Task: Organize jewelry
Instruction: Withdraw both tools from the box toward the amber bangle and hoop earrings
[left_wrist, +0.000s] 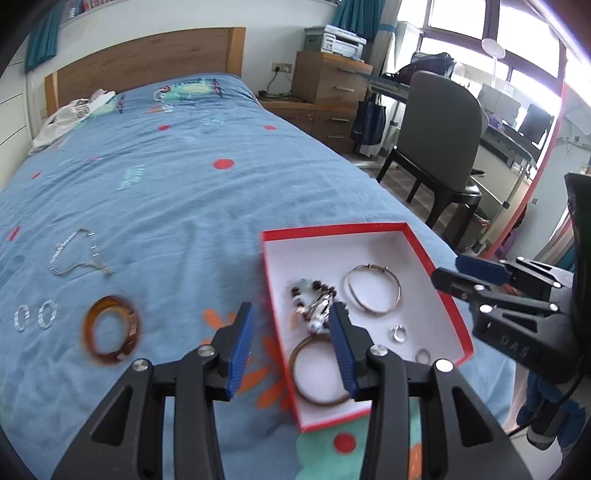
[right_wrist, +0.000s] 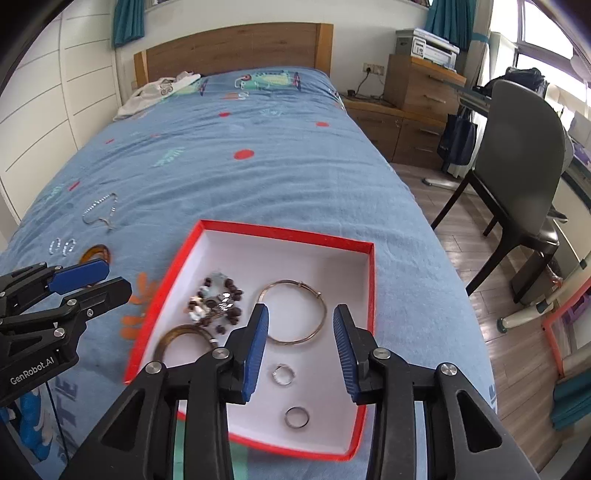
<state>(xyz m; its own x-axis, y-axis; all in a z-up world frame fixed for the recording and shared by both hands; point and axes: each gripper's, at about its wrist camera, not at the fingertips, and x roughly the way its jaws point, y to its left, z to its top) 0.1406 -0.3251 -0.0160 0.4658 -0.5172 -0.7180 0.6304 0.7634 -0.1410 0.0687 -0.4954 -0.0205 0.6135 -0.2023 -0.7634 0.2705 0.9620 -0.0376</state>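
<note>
Box (right_wrist: 284, 236) under both claws | left claw (left_wrist: 291, 347) parted, empty | right claw (right_wrist: 301, 347) parted, empty

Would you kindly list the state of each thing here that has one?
Red box: lidless, holding jewelry.
Left hand-held gripper: open, empty.
Right hand-held gripper: open, empty.
Amber bangle: loose on bed.
Silver chain: loose on bed.
Bead bracelet: in box.
</note>
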